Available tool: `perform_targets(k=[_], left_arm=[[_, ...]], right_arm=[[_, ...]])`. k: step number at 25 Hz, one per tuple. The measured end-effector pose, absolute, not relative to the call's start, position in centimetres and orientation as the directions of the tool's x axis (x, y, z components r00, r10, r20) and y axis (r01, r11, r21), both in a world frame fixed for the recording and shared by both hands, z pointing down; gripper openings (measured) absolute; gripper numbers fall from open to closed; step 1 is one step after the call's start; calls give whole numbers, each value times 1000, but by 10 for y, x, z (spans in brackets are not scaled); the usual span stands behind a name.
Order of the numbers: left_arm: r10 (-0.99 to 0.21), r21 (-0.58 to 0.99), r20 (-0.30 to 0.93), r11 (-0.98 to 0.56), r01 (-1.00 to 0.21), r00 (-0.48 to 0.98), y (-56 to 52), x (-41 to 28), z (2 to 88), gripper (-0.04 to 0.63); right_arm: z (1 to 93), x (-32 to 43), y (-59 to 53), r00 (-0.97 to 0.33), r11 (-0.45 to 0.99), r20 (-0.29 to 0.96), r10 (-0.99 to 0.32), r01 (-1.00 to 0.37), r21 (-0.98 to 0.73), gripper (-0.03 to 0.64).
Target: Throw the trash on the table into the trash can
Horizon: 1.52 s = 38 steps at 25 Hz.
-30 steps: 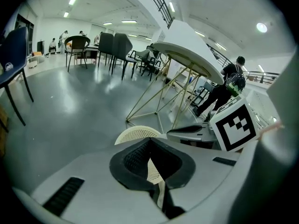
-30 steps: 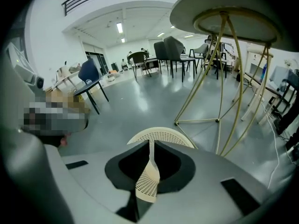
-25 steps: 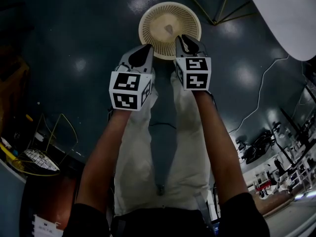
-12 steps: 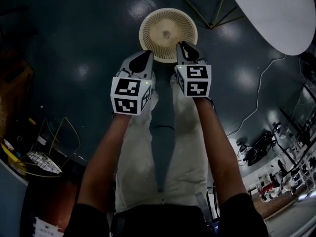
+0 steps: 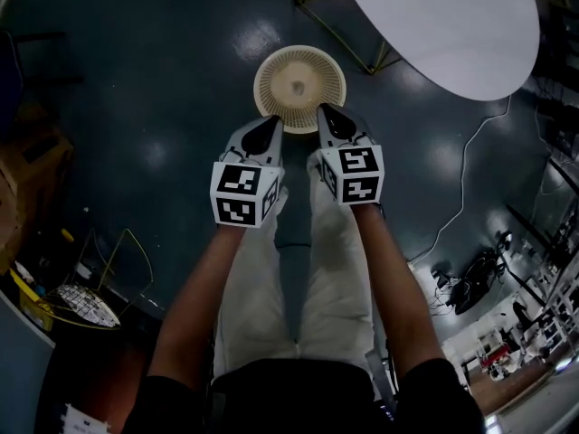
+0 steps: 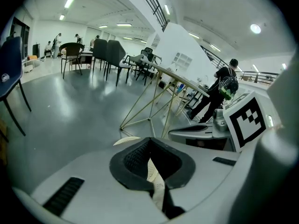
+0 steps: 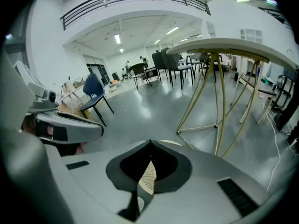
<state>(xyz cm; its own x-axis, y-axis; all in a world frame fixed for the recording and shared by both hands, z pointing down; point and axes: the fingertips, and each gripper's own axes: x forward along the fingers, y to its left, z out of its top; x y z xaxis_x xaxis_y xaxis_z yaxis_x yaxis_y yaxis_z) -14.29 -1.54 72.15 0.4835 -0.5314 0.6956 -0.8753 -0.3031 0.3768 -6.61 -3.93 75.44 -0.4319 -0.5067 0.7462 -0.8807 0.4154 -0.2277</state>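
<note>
- The trash can (image 5: pixel 299 83), a round cream basket with a perforated wall, stands upright on the dark floor (image 5: pixel 154 70), just ahead of the person's feet.
- Something small and pale lies at its bottom; what it is cannot be told.
- Being round, it has no long axis to line up with.
- The left gripper (image 5: pixel 269 127) and the right gripper (image 5: pixel 327 116) point steeply down at its near rim, side by side. Neither is clearly nearer.
- The left fingers are closed tip to tip, with only the basket's mesh showing through the gap behind them.
- The right fingers have just been closing and now meet, with nothing held between them.
- The white round counter (image 5: pixel 443 25) on thin gold legs lies beyond the trash can, up and to the right in the head view, well apart from both grippers.
- No trash can be made out on the part of the counter that shows.
- My reading: both hands are empty, so the next move likely turns on reaching toward the counter, which lies on the right gripper's side.
</note>
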Motion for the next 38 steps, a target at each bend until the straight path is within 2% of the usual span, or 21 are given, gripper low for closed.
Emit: perform_targets(k=[12, 20, 25, 30, 38], left_arm=[[-588, 368, 661, -286, -885, 465, -48, -129, 618, 8], [-621, 376, 605, -328, -867, 498, -85, -101, 547, 8], [-615, 385, 584, -365, -848, 530, -98, -71, 517, 8], [-650, 427, 539, -337, -839, 536, -118, -44, 494, 8], [-668, 386, 537, -348, -854, 516, -151, -17, 479, 8]], right_arm=[[633, -55, -71, -466, 419, 683, -562, -873, -251, 20], [567, -28, -92, -462, 419, 660, -592, -876, -238, 20], [541, -7, -104, -459, 417, 657, -598, -878, -233, 20], [523, 17, -122, -455, 407, 644, -615, -883, -235, 20], [511, 59, -172, -447, 418, 625, -640, -885, -205, 21]])
